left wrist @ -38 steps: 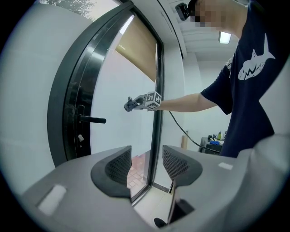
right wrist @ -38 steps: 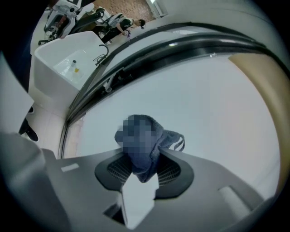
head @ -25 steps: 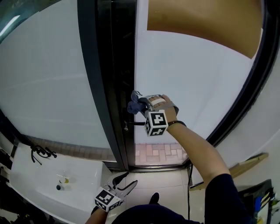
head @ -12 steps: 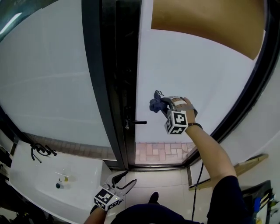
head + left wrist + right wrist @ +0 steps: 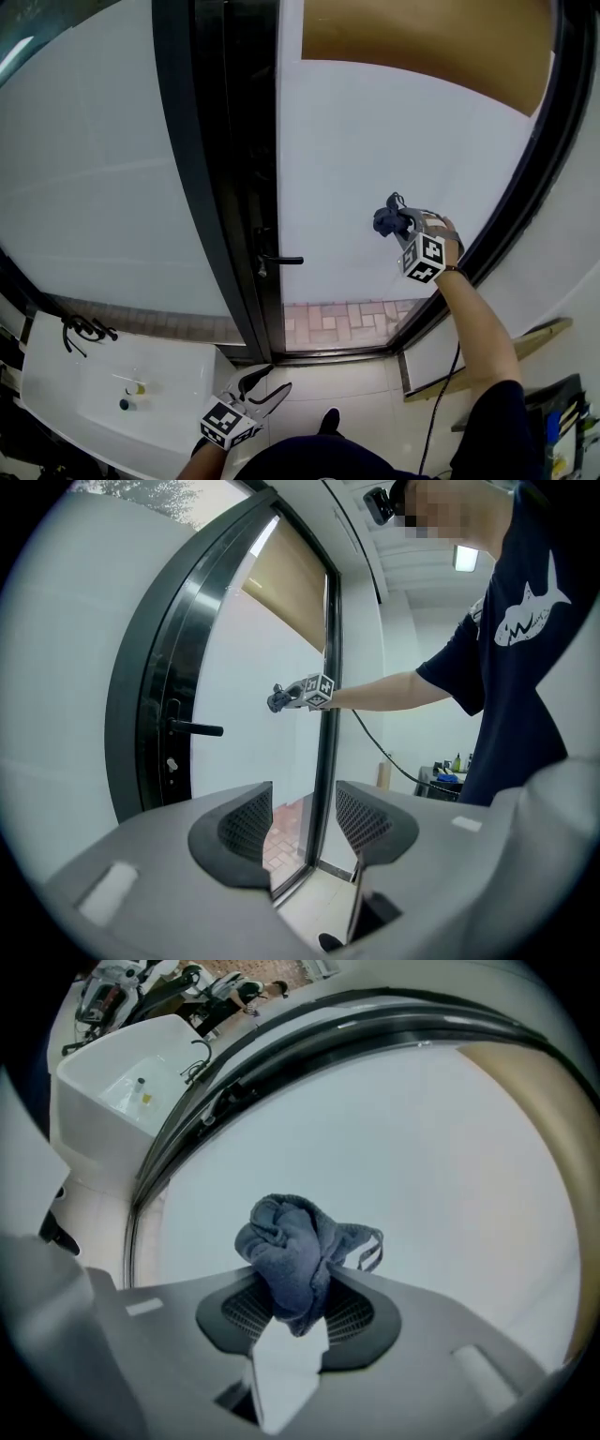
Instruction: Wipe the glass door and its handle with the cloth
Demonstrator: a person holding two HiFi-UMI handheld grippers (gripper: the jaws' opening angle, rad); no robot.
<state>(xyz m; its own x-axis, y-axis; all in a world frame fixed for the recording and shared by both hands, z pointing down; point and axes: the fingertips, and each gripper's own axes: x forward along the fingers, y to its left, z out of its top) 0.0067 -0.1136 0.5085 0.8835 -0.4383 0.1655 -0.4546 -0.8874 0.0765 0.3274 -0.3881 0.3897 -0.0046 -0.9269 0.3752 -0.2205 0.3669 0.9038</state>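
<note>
Glass door [image 5: 366,141] wiping advances: our right gripper [image 5: 399,226], clamping the cloth [image 5: 385,221], swept from handle [image 5: 281,260] to frame right. Left gripper [image 5: 267,386] hangs parted, empty.

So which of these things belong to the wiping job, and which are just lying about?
In the job: blue cloth, right claw shut on it, glass door, door handle.

Lying about: white basin, small bottle in it, black tap, left claw open and empty.
</note>
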